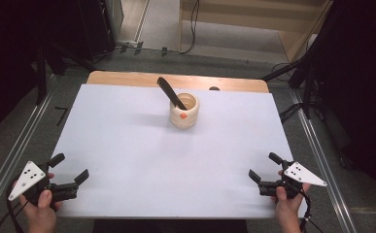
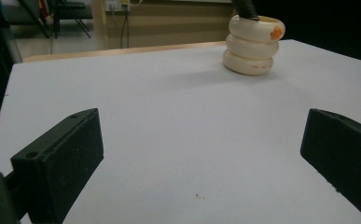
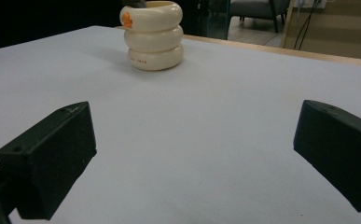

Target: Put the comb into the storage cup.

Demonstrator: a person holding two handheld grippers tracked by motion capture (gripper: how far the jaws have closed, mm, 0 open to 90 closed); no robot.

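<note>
High view: left gripper (image 1: 71,168) and right gripper (image 1: 262,167) sit at the near corners of the table (image 1: 127,145), jaws wide apart and empty, both aimed at the far-centre cup (image 1: 184,111) with a dark utensil (image 1: 170,92) leaning out, likely staged for a reach.

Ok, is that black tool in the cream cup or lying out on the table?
In. The black tool stands in the cream cup, leaning over its rim toward the table's far left.
</note>
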